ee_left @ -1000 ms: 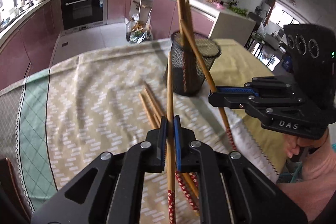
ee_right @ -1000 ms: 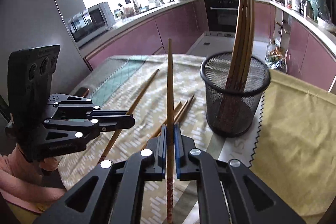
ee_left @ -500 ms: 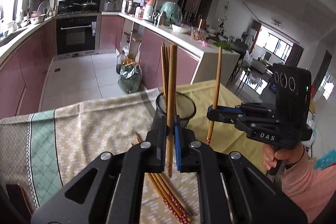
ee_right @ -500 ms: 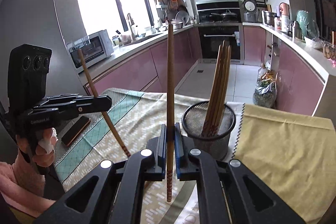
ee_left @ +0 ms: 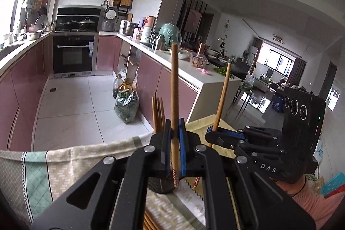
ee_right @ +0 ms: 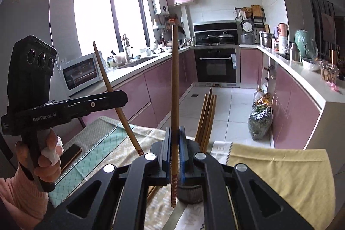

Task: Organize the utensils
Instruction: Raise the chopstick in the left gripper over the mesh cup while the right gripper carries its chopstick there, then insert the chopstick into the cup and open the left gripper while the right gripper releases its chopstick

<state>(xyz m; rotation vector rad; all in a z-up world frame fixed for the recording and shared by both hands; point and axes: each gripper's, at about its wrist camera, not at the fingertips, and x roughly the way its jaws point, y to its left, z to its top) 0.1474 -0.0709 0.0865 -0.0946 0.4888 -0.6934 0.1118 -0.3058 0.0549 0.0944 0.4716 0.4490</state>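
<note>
My left gripper (ee_left: 174, 143) is shut on a wooden chopstick (ee_left: 174, 96), held upright above the table. My right gripper (ee_right: 174, 148) is shut on another upright chopstick (ee_right: 175, 87). Each gripper also shows in the other view: the right gripper (ee_left: 210, 136) with its chopstick (ee_left: 222, 96), the left gripper (ee_right: 124, 97) with its chopstick (ee_right: 107, 83). The black mesh holder (ee_left: 160, 184) stands just behind my fingers, mostly hidden, with several chopsticks (ee_left: 158, 113) standing in it. It also shows in the right wrist view (ee_right: 190, 193). Loose chopsticks (ee_left: 148, 221) lie on the table.
The table has a patterned cloth (ee_left: 58, 167) and a yellow cloth (ee_right: 280, 169). A dark phone (ee_right: 70, 154) lies near the table's left edge. Kitchen counters, an oven and a bag on the floor are beyond.
Both grippers have risen and tilted up with their chopsticks, moving closer over the holder. The table has dropped low in both views.
</note>
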